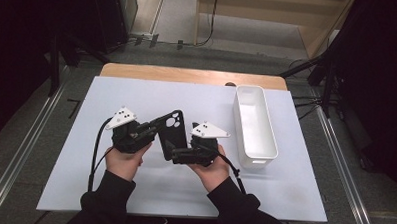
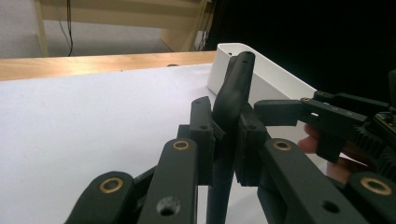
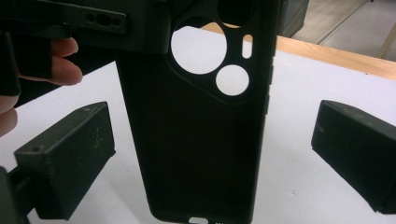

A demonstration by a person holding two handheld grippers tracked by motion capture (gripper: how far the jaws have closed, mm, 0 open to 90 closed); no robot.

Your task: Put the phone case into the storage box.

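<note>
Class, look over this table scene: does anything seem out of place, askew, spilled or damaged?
Nothing stands out. The black phone case is held above the white sheet by the left hand-held gripper, clamped on its edge. The white bin sits straight and upright; nothing looks spilled or broken.

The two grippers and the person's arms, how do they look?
Both grippers, left gripper and right gripper, are black, each topped by a grey three-cornered plate with dark dots. Brass-coloured pins mark the joints. A black cable trails from each. The sleeves are black.

A white bin (image 1: pixel 256 125) stands on the white table (image 1: pixel 112 99).
</note>
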